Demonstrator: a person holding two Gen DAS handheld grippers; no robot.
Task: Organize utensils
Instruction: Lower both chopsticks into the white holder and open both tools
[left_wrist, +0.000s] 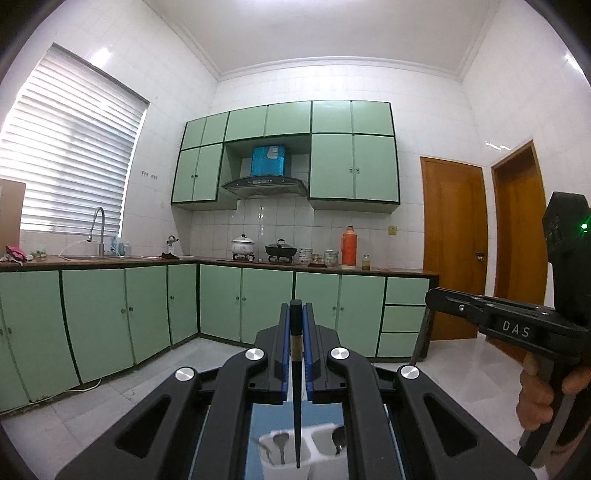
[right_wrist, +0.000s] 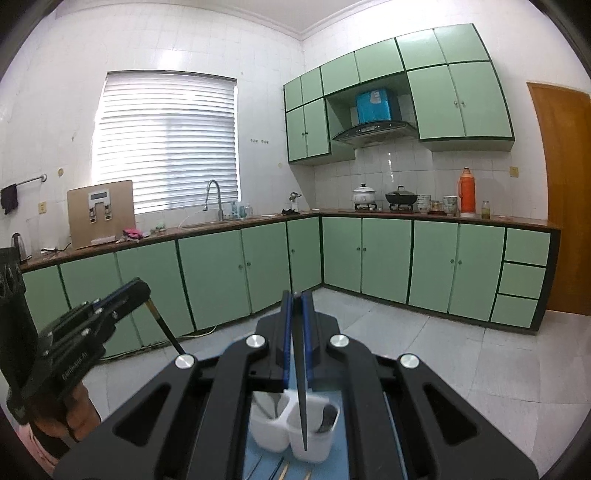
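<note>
My left gripper (left_wrist: 296, 314) is shut on a dark chopstick (left_wrist: 296, 398) that hangs tip-down above the left cup of a white two-cup utensil holder (left_wrist: 291, 456). My right gripper (right_wrist: 296, 301) is shut on another dark chopstick (right_wrist: 302, 398) whose tip hangs over the right cup of the same holder (right_wrist: 291, 432). Spoons stand in both cups. The holder rests on a blue mat (right_wrist: 258, 467). The right gripper shows at the right of the left wrist view (left_wrist: 439, 299); the left gripper shows at the lower left of the right wrist view (right_wrist: 142, 288).
Loose sticks (right_wrist: 284, 470) lie on the mat in front of the holder. Green kitchen cabinets (right_wrist: 221, 273), a sink with a tap (right_wrist: 214, 199) and a stove with pots (right_wrist: 384, 199) line the far walls. Wooden doors (left_wrist: 454, 243) stand at the right.
</note>
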